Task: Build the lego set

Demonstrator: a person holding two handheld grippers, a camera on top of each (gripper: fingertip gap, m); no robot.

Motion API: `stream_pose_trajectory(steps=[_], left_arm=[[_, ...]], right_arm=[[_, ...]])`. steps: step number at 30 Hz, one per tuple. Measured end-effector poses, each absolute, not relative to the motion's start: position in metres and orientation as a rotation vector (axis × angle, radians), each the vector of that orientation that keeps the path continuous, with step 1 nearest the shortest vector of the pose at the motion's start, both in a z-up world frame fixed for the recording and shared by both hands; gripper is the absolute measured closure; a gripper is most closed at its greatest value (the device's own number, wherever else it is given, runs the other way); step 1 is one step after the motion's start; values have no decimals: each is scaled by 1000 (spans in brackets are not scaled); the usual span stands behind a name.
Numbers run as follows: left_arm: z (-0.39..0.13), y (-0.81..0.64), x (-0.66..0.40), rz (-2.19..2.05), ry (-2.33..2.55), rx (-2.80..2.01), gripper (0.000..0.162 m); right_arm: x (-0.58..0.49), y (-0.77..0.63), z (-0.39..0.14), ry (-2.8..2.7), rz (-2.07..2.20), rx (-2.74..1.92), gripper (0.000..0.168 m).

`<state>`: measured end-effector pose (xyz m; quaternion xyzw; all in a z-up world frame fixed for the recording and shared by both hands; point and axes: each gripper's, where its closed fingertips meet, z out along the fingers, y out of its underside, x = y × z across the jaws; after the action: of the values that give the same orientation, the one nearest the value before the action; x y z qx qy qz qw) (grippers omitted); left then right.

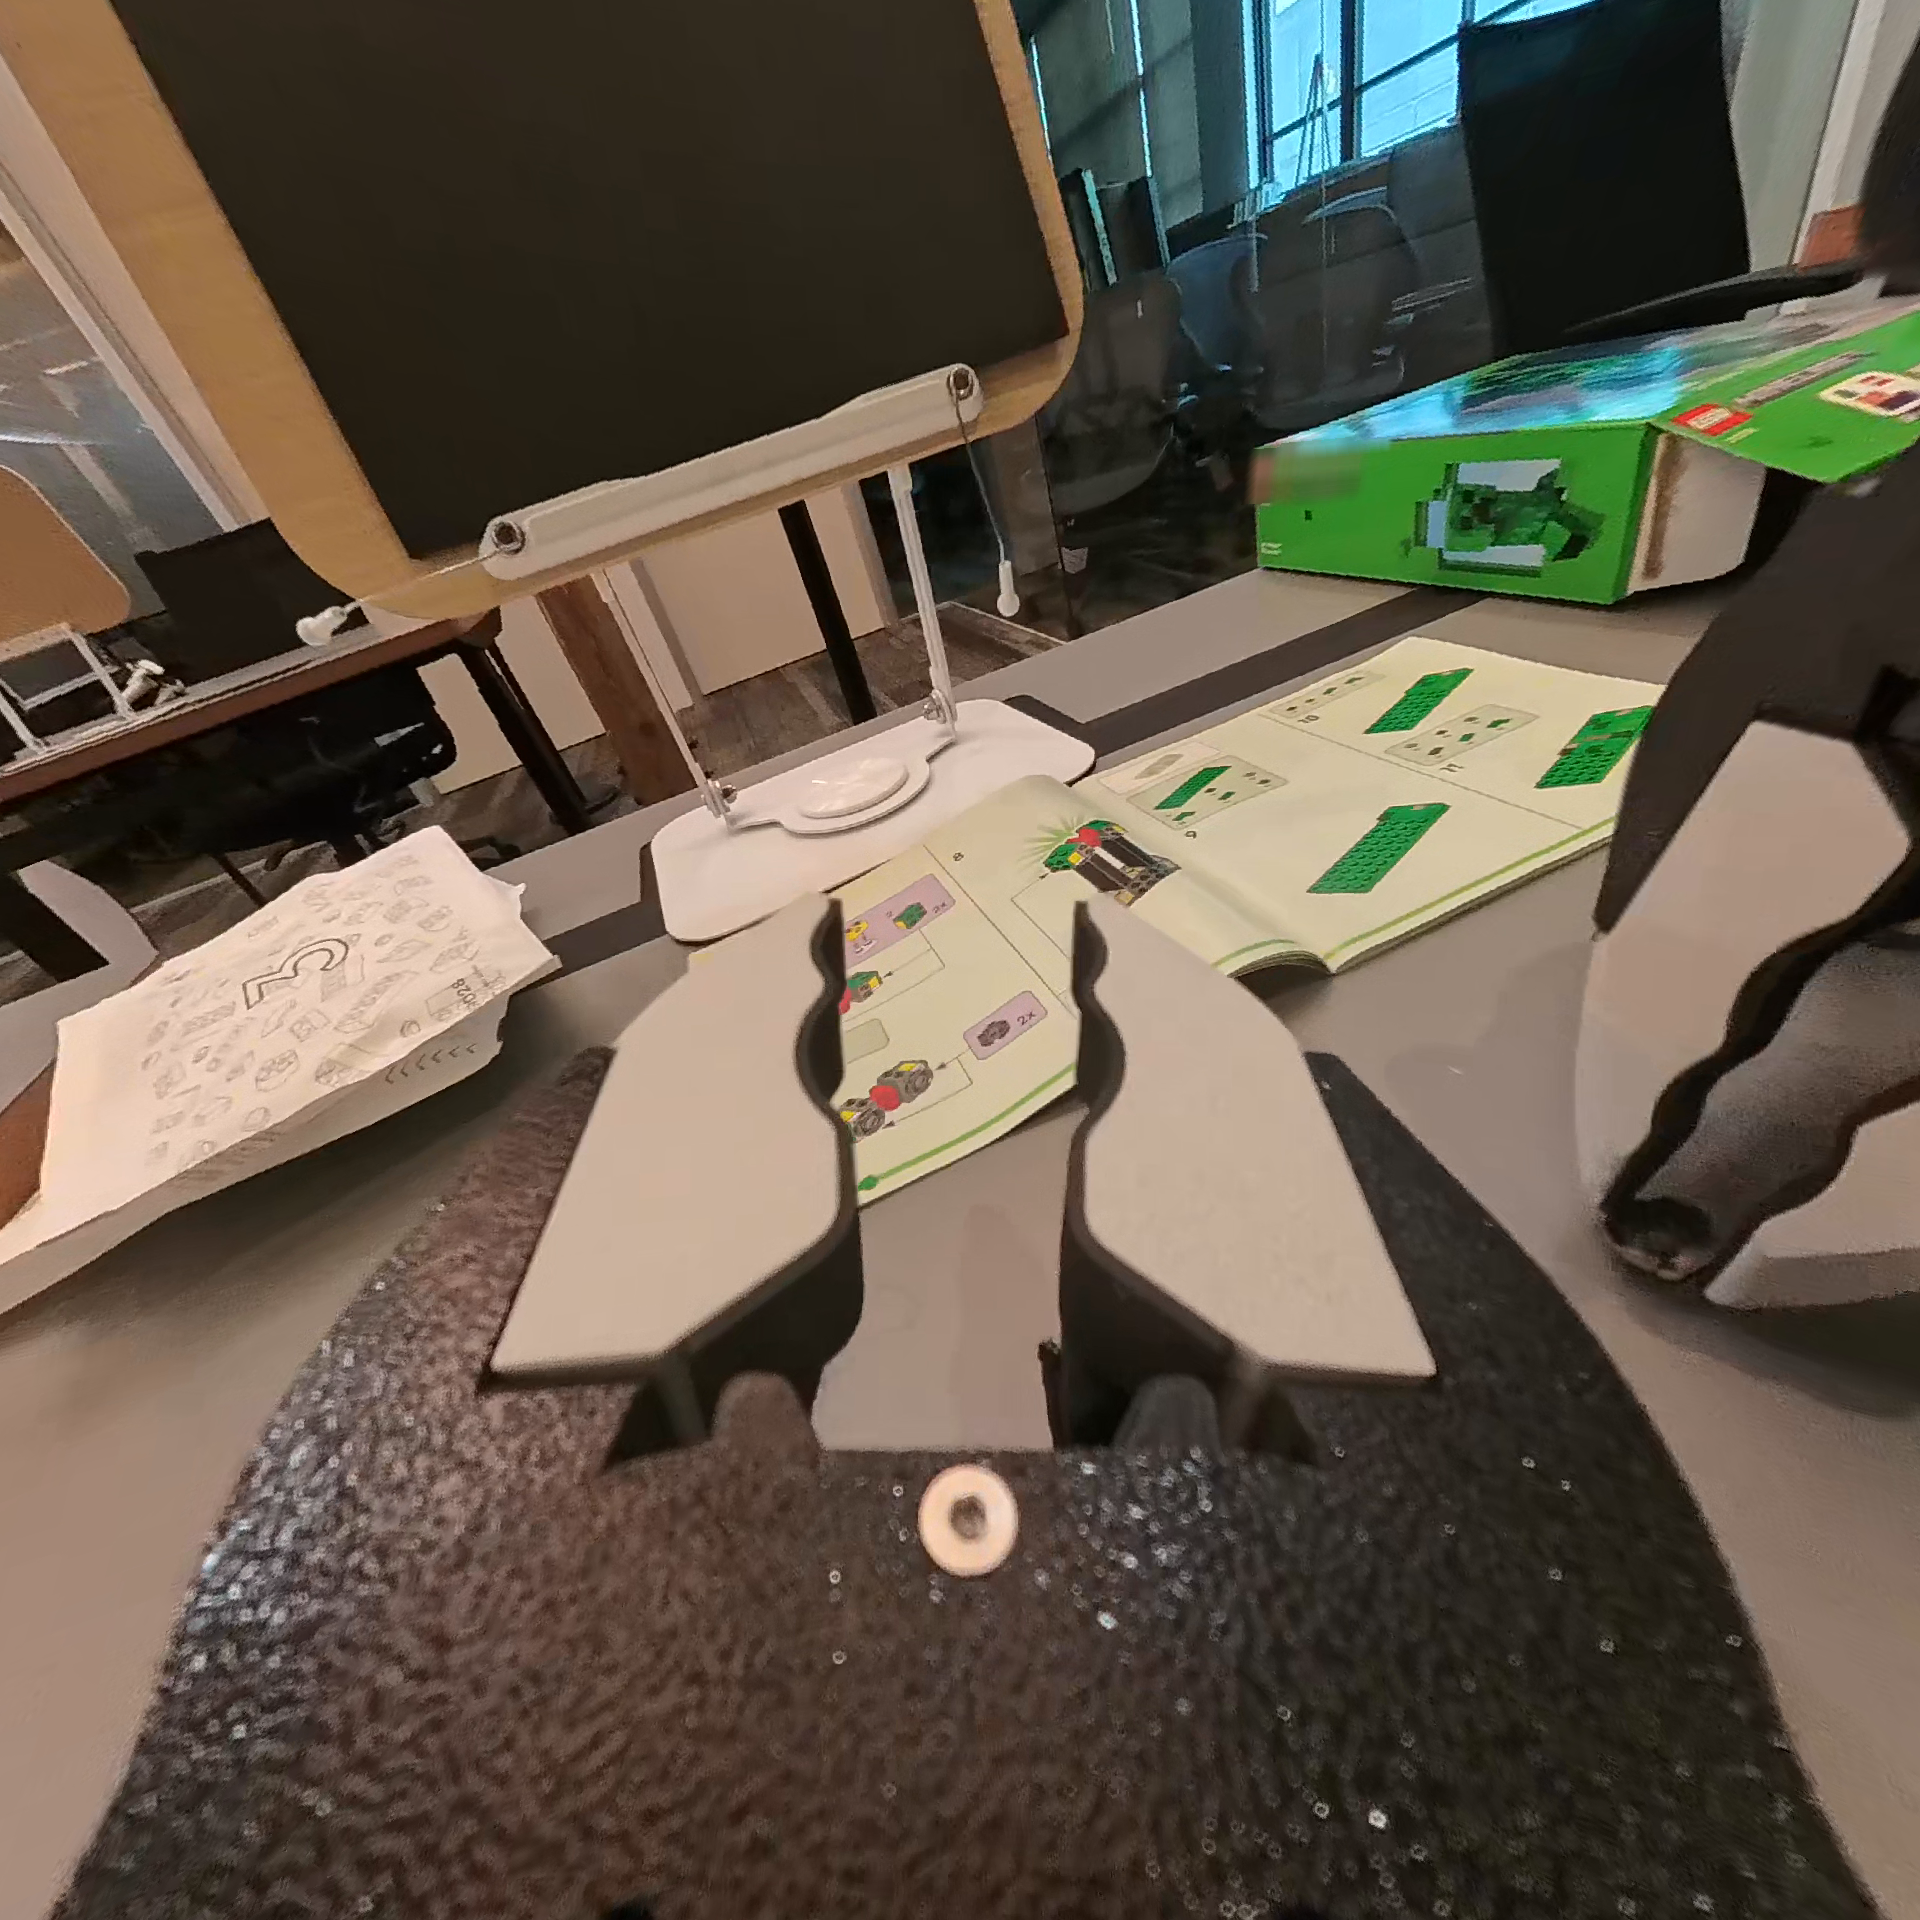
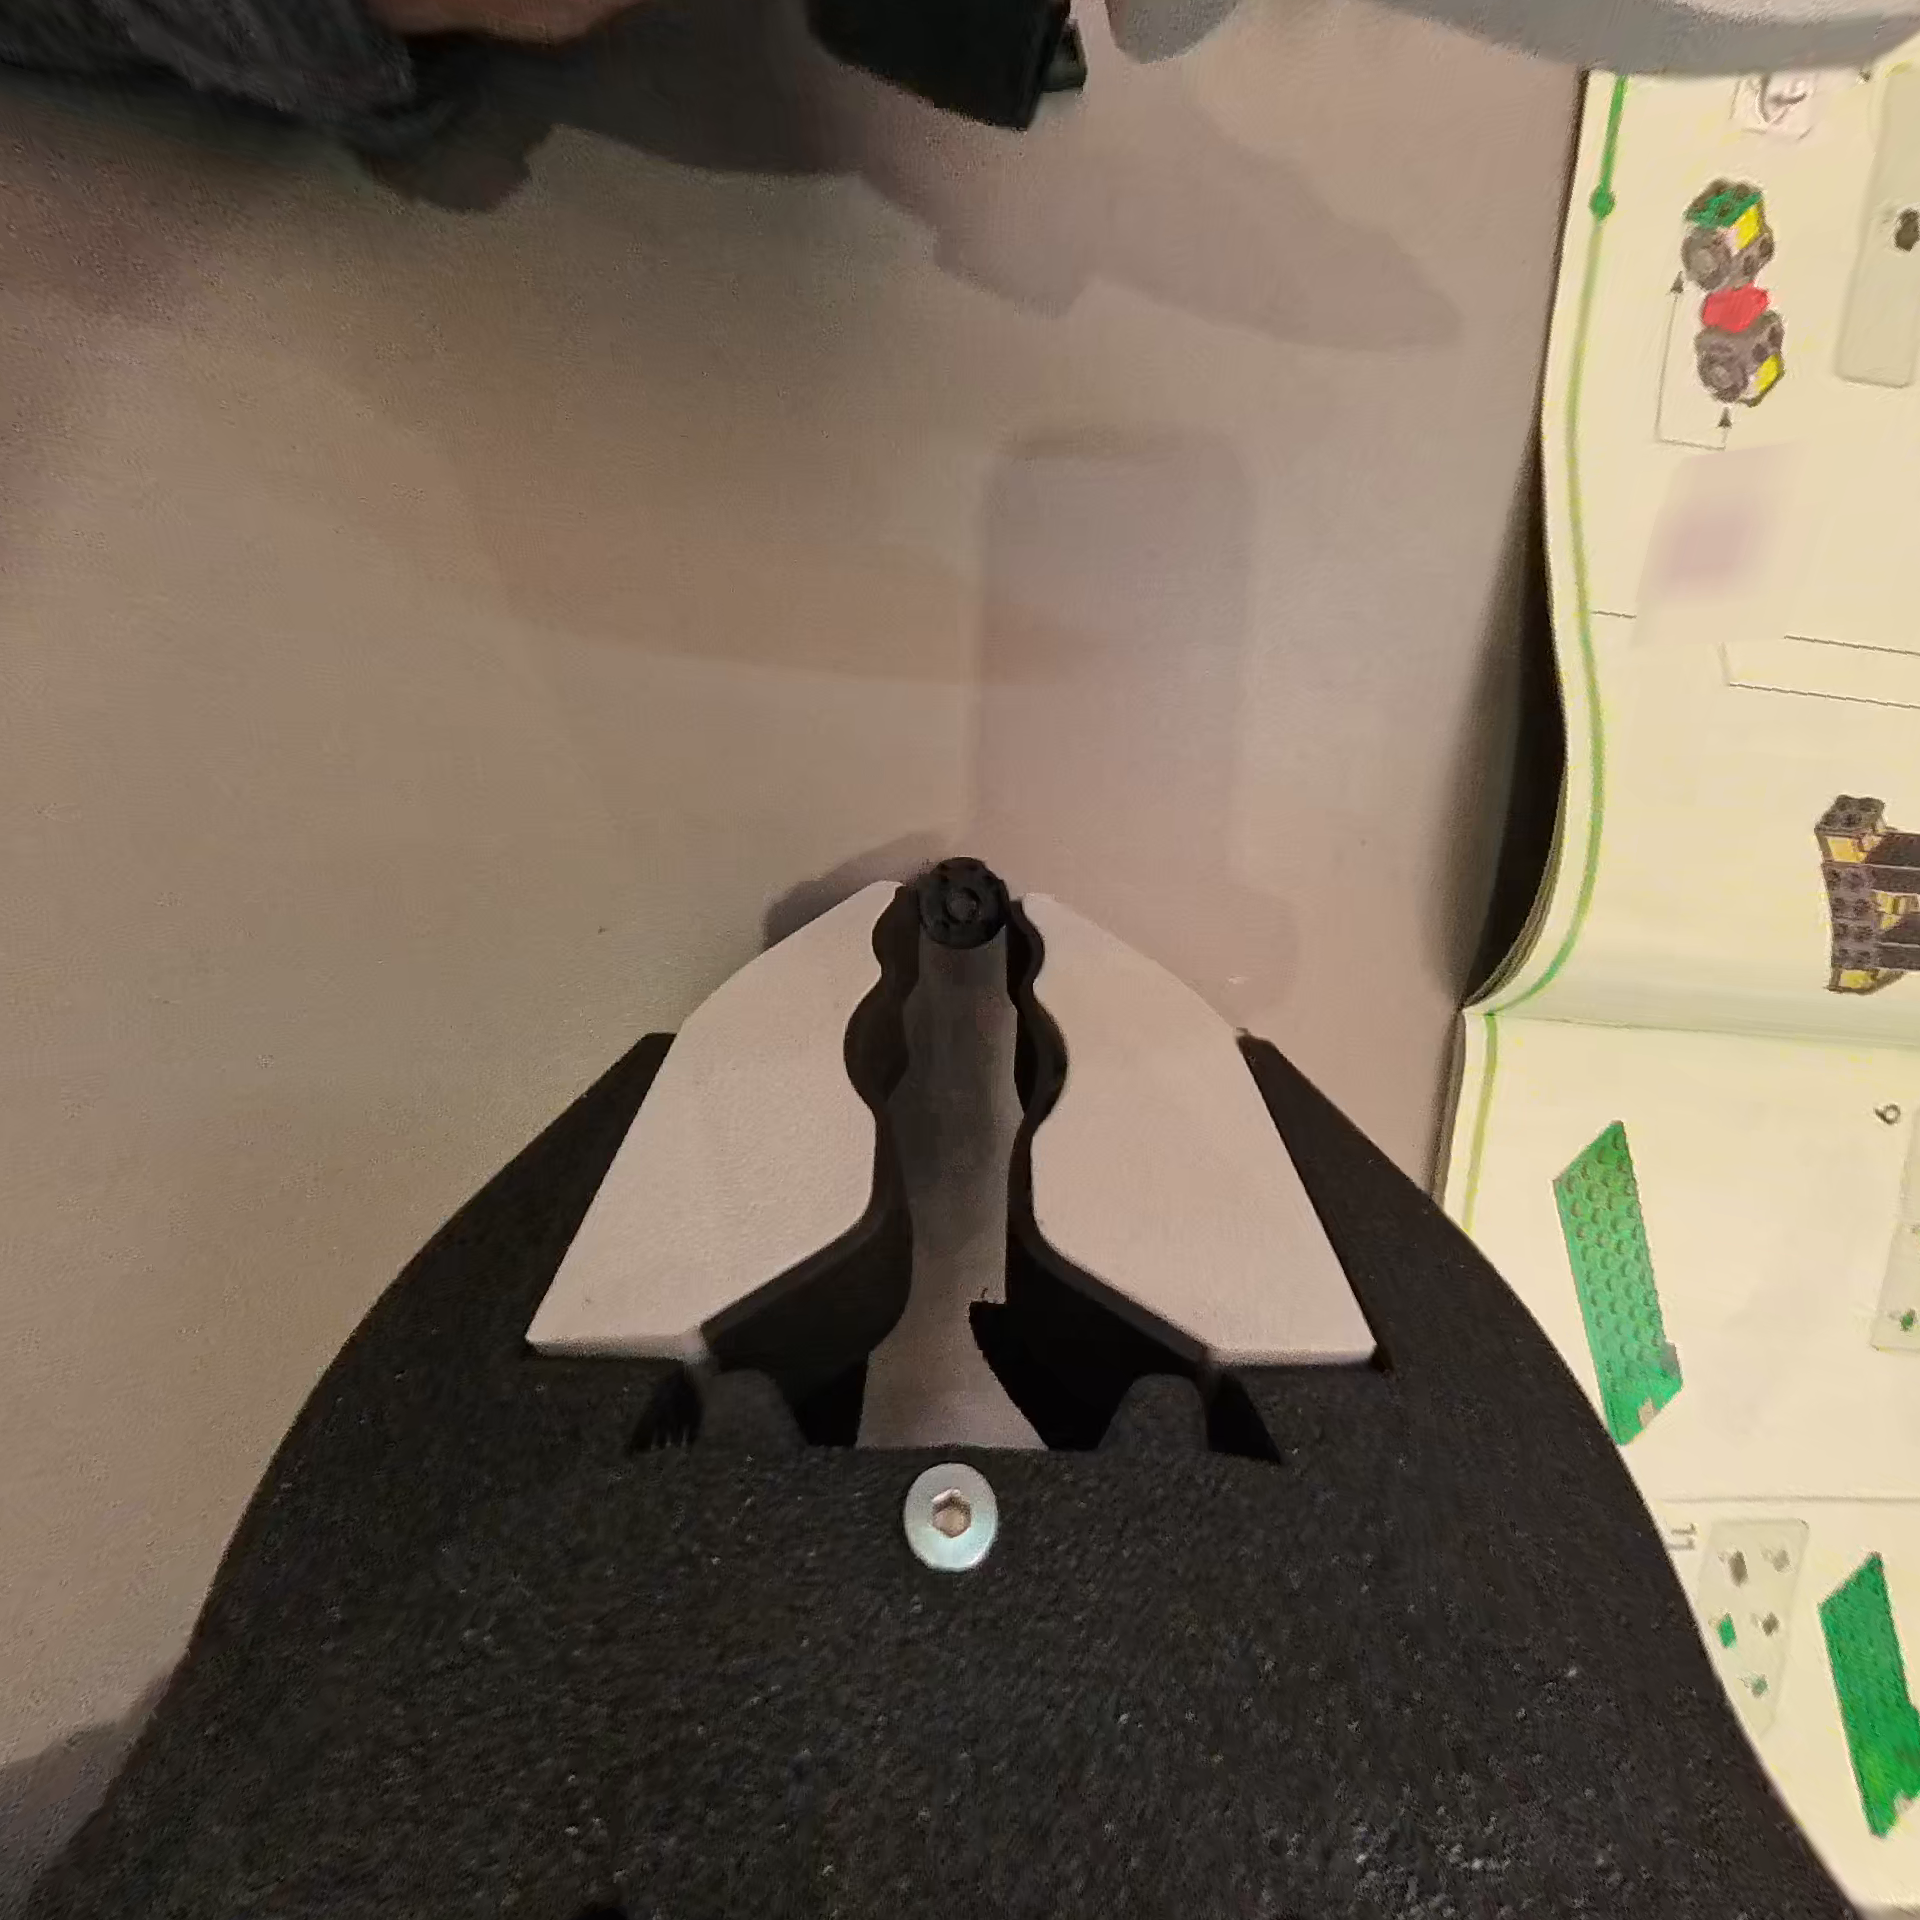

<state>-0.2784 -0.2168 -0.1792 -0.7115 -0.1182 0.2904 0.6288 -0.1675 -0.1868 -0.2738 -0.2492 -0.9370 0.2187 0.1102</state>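
Grey matte worktop (image 1: 935,1247) across the left wrist view. Left claw (image 1: 956,935) at centre frame, grey fingers spread apart, nothing between them. Open pale-green instruction booklet (image 1: 1299,831) lying flat just beyond the fingertips, centre to right. White printed paper bag (image 1: 281,1039) at left. Green cardboard set box (image 1: 1507,499) at upper right, flap open. Dark wood-framed board on a white stand (image 1: 862,810) at upper centre. Right claw (image 1: 1662,1236) at right edge, tips down near the worktop.

Right wrist view: right claw (image 2: 961,920) at centre, tips nearly closed, pinching a small round black lego piece (image 2: 958,916). Beige-grey worktop (image 2: 520,623) beneath. Same booklet (image 2: 1714,727) along the right edge, well apart from the piece.
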Motion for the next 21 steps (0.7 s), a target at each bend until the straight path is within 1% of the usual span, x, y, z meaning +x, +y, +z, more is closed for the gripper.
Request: stream_pose_trajectory(steps=[2,5,8,13,17,21], left_arm=[[-179,-216,-277,656,-264,-1626,120],[-180,-214,-276,640,-256,-1632,119],[-179,-213,-274,626,-251,-1630,119],[-176,-209,-270,586,-240,-1610,119],[-173,-205,-262,554,-215,-1590,119],[-174,-202,-257,531,-191,-1597,119]], right_arm=[[-169,-188,-272,-2737,678,-740,150],[-165,-187,-255,-2665,776,-810,136],[-146,-176,-240,-2553,835,-885,129],[-96,-168,-247,-2303,957,-1007,127],[-76,-160,-259,-2139,891,-1013,134],[-79,-163,-260,-2121,862,-973,137]])
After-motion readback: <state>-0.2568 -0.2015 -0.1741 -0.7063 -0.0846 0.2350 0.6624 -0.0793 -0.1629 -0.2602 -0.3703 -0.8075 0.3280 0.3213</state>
